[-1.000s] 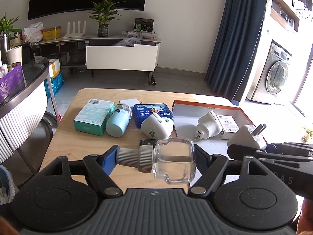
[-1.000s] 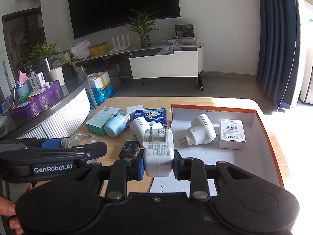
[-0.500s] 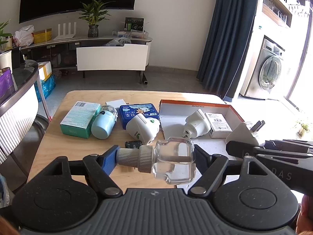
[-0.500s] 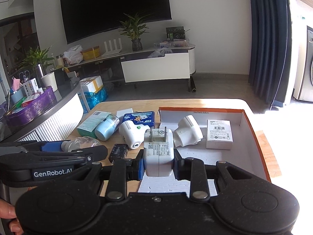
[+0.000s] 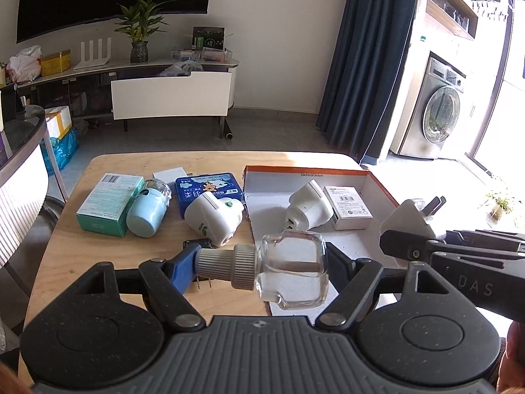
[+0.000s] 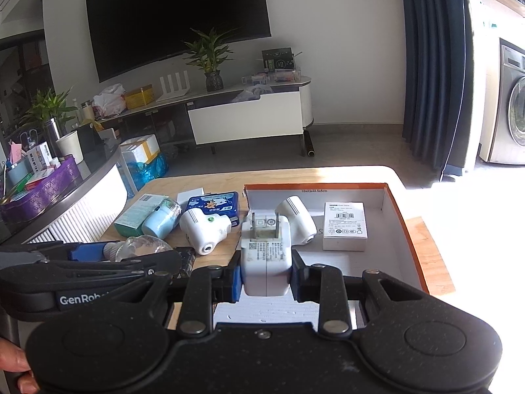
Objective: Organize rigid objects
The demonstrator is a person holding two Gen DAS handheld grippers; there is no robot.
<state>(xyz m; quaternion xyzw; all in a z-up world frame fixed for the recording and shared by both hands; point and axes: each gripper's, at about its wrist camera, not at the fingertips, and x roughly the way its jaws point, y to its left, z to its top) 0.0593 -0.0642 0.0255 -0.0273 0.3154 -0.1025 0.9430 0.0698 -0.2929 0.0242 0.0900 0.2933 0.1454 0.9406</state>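
Both grippers drifted toward the box (image 5: 377, 177) — left gripper (image 5: 262, 267) clamped the clear bottle (image 5: 288, 271) end to end, right gripper (image 6: 266, 274) pinched the white charger (image 6: 266, 256) by its sides, prongs up, both aloft, seemingly box-bound.

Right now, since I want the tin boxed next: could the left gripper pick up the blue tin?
Probably not yet: the left gripper is shut on the clear bottle, and the white plug-in unit lies before the blue tin.
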